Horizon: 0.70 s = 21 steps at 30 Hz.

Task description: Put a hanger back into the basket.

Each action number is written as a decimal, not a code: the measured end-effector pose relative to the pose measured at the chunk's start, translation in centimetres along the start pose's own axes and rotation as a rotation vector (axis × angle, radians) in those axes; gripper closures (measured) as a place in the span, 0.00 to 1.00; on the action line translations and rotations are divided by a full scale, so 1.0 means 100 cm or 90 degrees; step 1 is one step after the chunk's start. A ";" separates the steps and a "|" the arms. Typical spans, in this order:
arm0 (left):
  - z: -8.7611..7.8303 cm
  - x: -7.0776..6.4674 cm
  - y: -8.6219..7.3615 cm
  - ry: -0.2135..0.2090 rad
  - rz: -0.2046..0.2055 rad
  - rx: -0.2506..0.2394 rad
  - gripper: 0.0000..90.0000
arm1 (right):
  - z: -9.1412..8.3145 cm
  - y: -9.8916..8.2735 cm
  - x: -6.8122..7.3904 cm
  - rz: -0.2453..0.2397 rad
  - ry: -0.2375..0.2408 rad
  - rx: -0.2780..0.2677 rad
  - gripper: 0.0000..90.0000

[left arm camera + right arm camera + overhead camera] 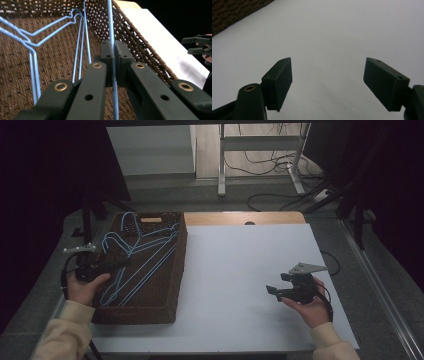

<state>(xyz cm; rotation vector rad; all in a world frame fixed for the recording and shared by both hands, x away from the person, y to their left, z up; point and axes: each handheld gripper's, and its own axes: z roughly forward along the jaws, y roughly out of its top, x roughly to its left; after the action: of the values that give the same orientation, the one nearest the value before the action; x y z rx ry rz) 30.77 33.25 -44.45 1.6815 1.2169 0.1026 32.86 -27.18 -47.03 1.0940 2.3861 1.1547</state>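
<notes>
A brown woven basket sits at the left side of a white table, and a pile of light blue wire hangers lies inside it. The left gripper, held in the person's left hand, reaches over the basket's near left edge into the pile. In the left gripper view its jaws are pressed together on one blue hanger wire, which runs straight up between the pads, close to the basket's right wall; more hangers lie on the woven floor to the left. The right gripper rests in the right hand above the bare white surface, well apart from the basket, with a grey plate on top. In the right gripper view its jaws stand wide apart with nothing between them, and a corner of the basket shows at upper left.
</notes>
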 end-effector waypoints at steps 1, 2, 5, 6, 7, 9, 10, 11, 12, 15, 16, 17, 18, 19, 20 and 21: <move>0.002 0.001 -0.001 0.003 0.000 0.003 0.96 | 0.000 0.000 0.000 0.000 0.000 0.000 0.26; 0.003 0.001 -0.001 0.004 -0.003 0.008 0.96 | 0.000 0.000 0.000 0.000 0.000 0.000 0.26; 0.003 0.002 -0.001 0.013 -0.007 0.015 0.96 | 0.000 0.000 0.000 0.000 0.000 -0.001 0.26; 0.004 0.002 0.000 0.024 -0.013 0.022 0.96 | 0.000 0.000 0.000 0.001 0.000 -0.001 0.26; 0.005 0.004 0.000 0.040 -0.021 0.029 0.96 | 0.000 0.000 0.000 -0.001 0.000 0.000 0.26; 0.006 0.007 0.000 0.092 -0.025 0.036 0.95 | 0.000 0.000 0.001 -0.002 0.001 -0.001 0.26; 0.007 0.009 0.000 0.116 -0.026 0.037 0.90 | -0.001 0.000 0.001 -0.001 0.001 -0.001 0.26; 0.008 0.010 -0.001 0.135 -0.024 0.039 0.83 | -0.001 0.001 0.001 -0.001 0.001 -0.001 0.26; 0.008 0.010 -0.001 0.145 -0.021 0.036 0.79 | -0.001 0.001 0.001 -0.001 0.001 -0.001 0.26; 0.006 0.004 0.001 0.177 0.004 0.023 0.61 | -0.001 0.000 0.001 0.000 0.001 -0.001 0.26; 0.005 0.001 0.002 0.183 0.014 0.017 0.57 | 0.000 0.000 0.000 0.000 0.001 0.000 0.26; 0.004 -0.003 0.003 0.182 0.021 0.011 0.52 | 0.000 0.000 0.000 -0.001 0.001 0.000 0.26; 0.003 -0.006 0.004 0.179 0.026 0.006 0.48 | 0.000 0.001 0.001 -0.002 0.001 0.001 0.26; 0.002 -0.011 0.005 0.173 0.034 0.003 0.45 | 0.000 0.001 0.001 -0.003 0.002 0.001 0.26; 0.001 -0.016 0.007 0.162 0.044 0.002 0.42 | 0.000 0.001 0.001 -0.002 0.003 0.001 0.26; 0.000 -0.023 0.008 0.149 0.058 -0.001 0.39 | 0.000 0.001 0.001 -0.002 0.003 0.001 0.26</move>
<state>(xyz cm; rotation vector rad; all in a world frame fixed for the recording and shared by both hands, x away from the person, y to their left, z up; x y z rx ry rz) 30.17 31.52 -42.77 1.7599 1.3106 0.3646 32.81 -27.06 -46.97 1.0879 2.3912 1.1563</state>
